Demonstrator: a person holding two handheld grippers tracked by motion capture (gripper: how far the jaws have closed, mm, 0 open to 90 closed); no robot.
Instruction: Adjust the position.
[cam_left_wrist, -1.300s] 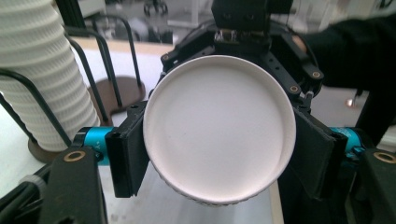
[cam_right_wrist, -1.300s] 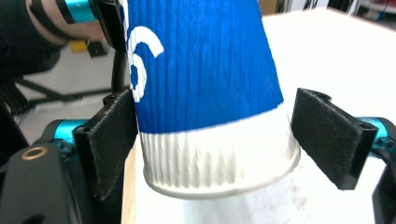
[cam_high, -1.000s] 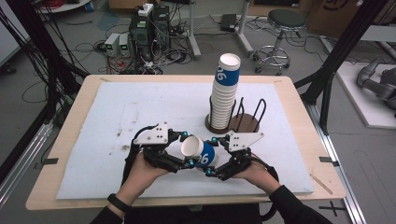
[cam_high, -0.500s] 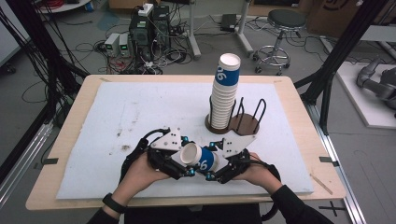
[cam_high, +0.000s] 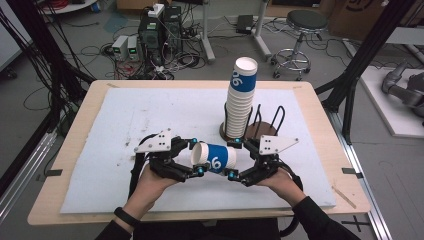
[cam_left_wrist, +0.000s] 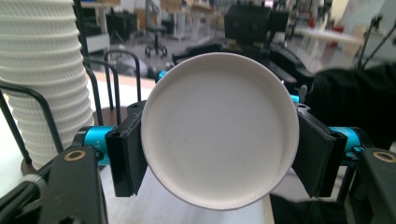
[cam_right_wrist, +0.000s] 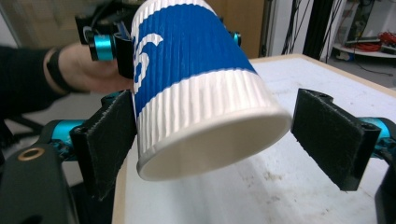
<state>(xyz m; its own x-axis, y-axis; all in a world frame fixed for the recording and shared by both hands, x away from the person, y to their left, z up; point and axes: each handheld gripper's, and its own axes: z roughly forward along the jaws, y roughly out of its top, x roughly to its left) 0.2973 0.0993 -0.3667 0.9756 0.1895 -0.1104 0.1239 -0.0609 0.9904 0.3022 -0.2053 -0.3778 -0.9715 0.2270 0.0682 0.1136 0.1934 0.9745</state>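
Observation:
A blue-and-white ribbed paper cup (cam_high: 216, 158) lies on its side in the air above the white mat, mouth toward the left. My left gripper (cam_high: 196, 156) is shut on its rim end; both pads (cam_left_wrist: 126, 154) press the cup (cam_left_wrist: 219, 140). My right gripper (cam_high: 234, 161) is at the base end and has just been opening. Its jaws straddle the cup (cam_right_wrist: 196, 88): the left pad (cam_right_wrist: 109, 140) lies against the wall and the right pad (cam_right_wrist: 329, 135) stands clear. A tall stack of like cups (cam_high: 241, 97) stands behind.
The stack (cam_left_wrist: 42, 79) sits in a black wire rack on a round wooden base (cam_high: 265, 127) right of centre. The white mat (cam_high: 125, 130) covers most of the wooden table. A stool, computers and cables are on the floor beyond the far edge.
Both hands and the cup dipped toward the near edge, then came back a little farther from it. The cup stays in the left gripper.

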